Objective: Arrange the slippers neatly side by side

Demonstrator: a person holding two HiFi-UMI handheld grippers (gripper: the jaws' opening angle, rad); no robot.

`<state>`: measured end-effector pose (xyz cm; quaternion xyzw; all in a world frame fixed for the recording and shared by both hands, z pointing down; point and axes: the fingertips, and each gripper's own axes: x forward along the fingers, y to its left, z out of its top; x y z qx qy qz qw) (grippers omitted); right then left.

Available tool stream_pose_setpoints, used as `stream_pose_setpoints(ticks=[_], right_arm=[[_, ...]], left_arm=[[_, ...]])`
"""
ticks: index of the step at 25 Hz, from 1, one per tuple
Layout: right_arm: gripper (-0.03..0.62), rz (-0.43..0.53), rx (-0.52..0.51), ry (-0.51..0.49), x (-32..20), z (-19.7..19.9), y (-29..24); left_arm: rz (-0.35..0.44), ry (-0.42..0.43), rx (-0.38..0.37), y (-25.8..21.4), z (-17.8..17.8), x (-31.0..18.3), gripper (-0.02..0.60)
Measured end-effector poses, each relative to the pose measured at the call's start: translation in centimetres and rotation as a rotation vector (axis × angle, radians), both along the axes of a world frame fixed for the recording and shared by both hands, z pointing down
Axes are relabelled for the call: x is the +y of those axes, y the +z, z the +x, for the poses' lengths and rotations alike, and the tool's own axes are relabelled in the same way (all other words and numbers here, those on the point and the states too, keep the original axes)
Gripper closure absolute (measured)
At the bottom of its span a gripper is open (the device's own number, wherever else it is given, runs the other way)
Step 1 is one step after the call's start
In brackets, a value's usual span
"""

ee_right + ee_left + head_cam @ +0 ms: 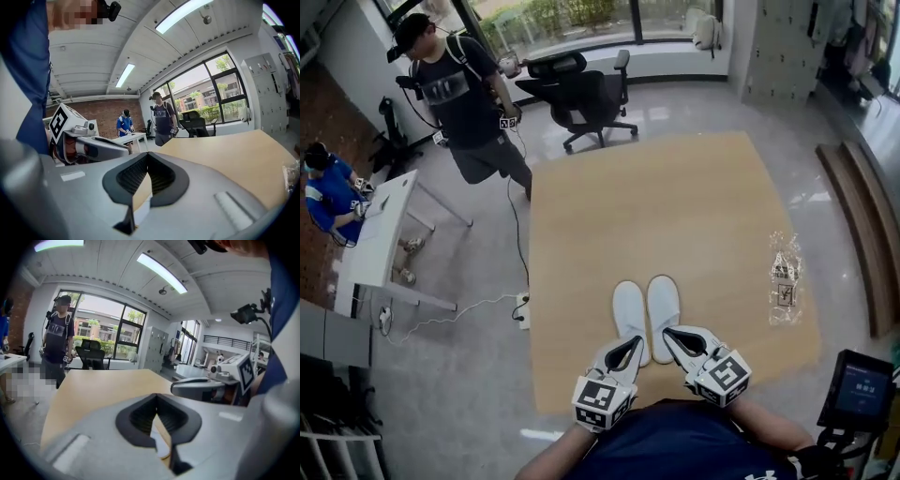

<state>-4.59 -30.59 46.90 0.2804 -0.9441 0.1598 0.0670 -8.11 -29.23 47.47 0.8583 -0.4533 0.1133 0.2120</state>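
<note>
Tan wood-grain laminate covers the table (675, 206), which stands on a glossy grey floor (469, 375). At far left, a person in blue (326, 197) sits at a white desk (380, 234). A standing person (464, 94) and a black office chair (581, 94) are near the windows (581, 19). Near the table's front edge, the white left slipper (628, 305) and right slipper (663, 300) lie parallel, just beside each other. The left gripper (633, 345) and right gripper (669, 334) each have jaws together, tips over the slipper heels. A clear plastic wrapper (785, 278) lies near the right edge.
</note>
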Motion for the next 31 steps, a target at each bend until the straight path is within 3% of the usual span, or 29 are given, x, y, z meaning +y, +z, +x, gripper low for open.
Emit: stream_pose_setpoints(ticks=[4, 31], right_arm=[[0.583, 0.023, 0.009, 0.002, -0.5, 0.3, -0.1], [0.582, 0.015, 0.016, -0.005, 0.1, 1.0, 0.4]], left_arm=[[0.066, -0.013, 0.004, -0.1, 0.1, 0.1, 0.578], [0.050, -0.047, -0.037, 0.3, -0.1, 0.2, 0.578]])
